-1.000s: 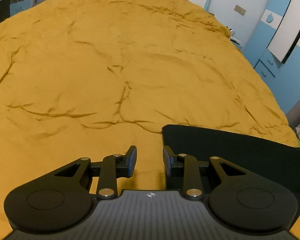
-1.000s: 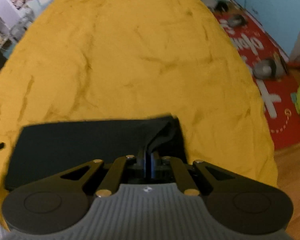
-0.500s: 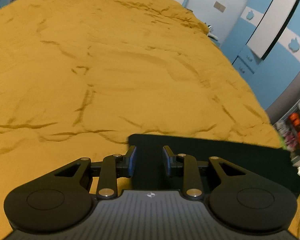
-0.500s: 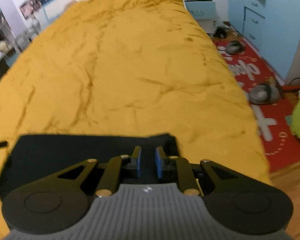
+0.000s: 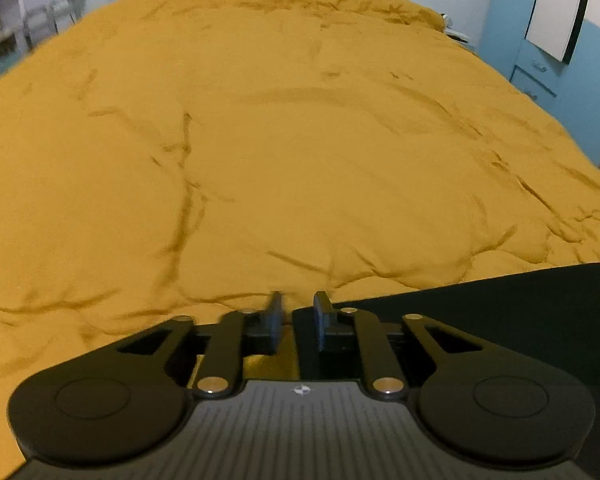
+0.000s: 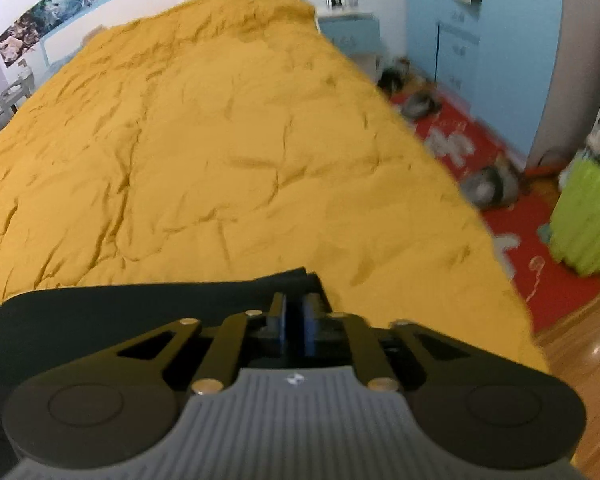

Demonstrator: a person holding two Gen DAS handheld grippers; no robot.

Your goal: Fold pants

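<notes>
Left gripper [image 5: 296,320] is closing at the corner of the black pants [image 5: 500,320] on the yellow bedspread [image 5: 300,140], nothing pinched yet. Right gripper [image 6: 294,322] sits narrow over the opposite edge, grip unclear. I'd catch every layer before lifting.

A wide mustard-yellow bedspread [image 5: 284,152], creased with shallow wrinkles, is seen filling most of the left wrist view. The left gripper [image 5: 296,320] is shown at the bottom centre, pointed down toward the near edge of the bed. Its jaws are closing, with a narrow gap left between the blue-faced pads. The corner of the black pants [image 5: 500,320] is found at that gap; the fabric is laid flat and is spread away to the right edge of the picture. Whether the pads are pressed on the cloth cannot be told. Pale blue cupboards [image 5: 548,64] are seen beyond the bed at upper right.
</notes>
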